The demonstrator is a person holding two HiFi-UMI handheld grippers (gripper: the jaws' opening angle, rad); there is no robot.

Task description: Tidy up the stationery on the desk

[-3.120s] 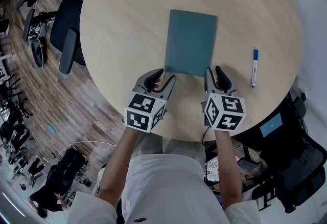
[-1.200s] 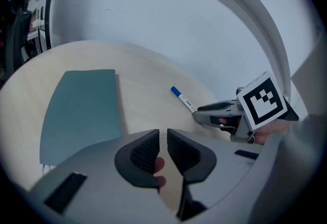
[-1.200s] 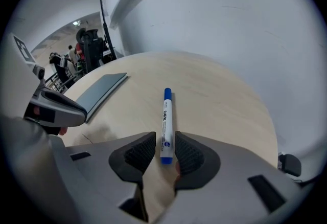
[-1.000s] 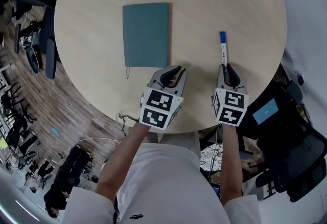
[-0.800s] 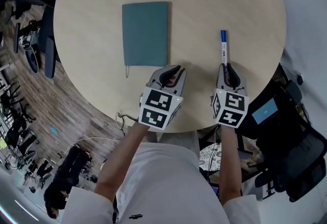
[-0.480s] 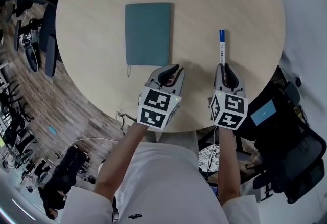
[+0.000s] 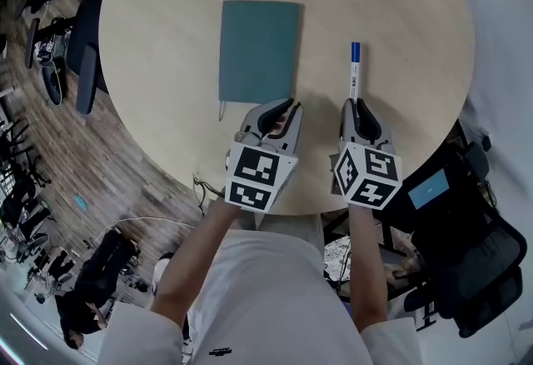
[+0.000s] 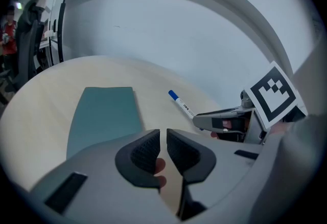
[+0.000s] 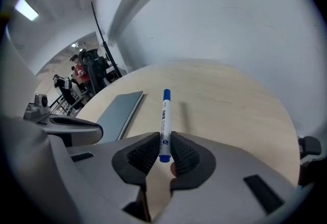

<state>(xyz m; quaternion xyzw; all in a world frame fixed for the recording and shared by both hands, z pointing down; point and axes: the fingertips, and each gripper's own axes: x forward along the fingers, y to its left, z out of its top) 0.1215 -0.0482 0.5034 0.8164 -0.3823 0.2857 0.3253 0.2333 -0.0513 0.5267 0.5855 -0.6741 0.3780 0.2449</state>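
A teal notebook (image 7: 258, 51) lies flat on the round wooden table (image 7: 400, 5). My right gripper (image 7: 354, 107) is shut on the near end of a white pen with a blue cap (image 7: 354, 72). The pen (image 9: 164, 120) points away from me and hangs just above the table, with its shadow beside it. My left gripper (image 7: 283, 109) hovers at the notebook's near right corner. Its jaws are nearly together, with only a thin slit and nothing between them. In the left gripper view the notebook (image 8: 102, 115) lies ahead to the left and the pen (image 8: 181, 105) to the right.
Dark office chairs (image 7: 83, 47) stand on the wooden floor to the left of the table. Another black chair (image 7: 483, 272) stands at the lower right. A white wall curves behind the table's far edge.
The right gripper has carried the pen leftward, closer to the notebook, and a little upward. The left gripper has edged up to the notebook's near corner. Three seconds ago the pen lay alone at the right.
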